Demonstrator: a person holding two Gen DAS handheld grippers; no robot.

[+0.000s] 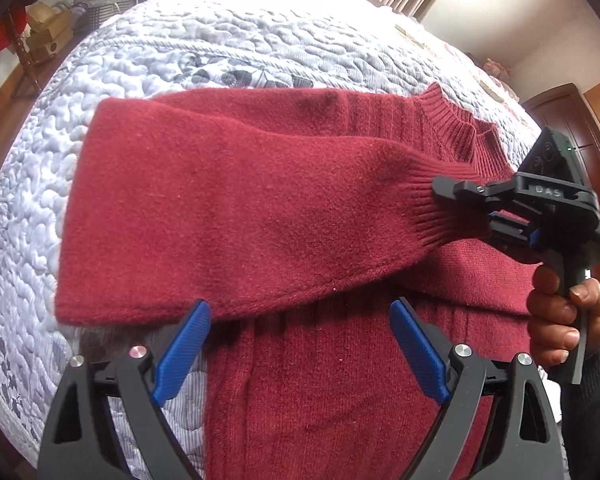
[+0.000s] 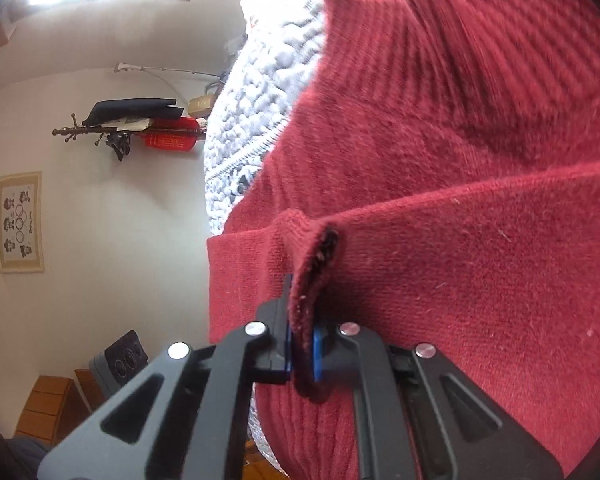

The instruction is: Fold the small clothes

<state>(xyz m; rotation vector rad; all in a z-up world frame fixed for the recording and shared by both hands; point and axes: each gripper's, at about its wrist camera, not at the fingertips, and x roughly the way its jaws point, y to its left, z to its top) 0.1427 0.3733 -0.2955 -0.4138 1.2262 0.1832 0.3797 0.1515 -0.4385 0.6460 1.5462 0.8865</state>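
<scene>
Only the left wrist view takes in the whole scene: a dark red knitted sweater (image 1: pixel 300 208) lies on a bed under a pale blue-grey quilted bedspread (image 1: pixel 148 76), one sleeve (image 1: pixel 236 216) folded across the chest with its ribbed cuff (image 1: pixel 448 208) pinched in the right tongs (image 1: pixel 476 208), which a hand (image 1: pixel 560 312) grips from the right edge. The left tongs (image 1: pixel 300 340) stand wide apart above the sweater's body, their ridged blue pads (image 1: pixel 184 344) holding nothing. The right wrist view shows instead, up close, the cuff edge clamped between the right tongs' blue pads, the fuzzy knit and the ribbed collar (image 2: pixel 480 32) beyond. To its left are a white wall, a framed picture (image 2: pixel 20 222) and a wooden coat rack (image 2: pixel 132 130) with dark and red items.
</scene>
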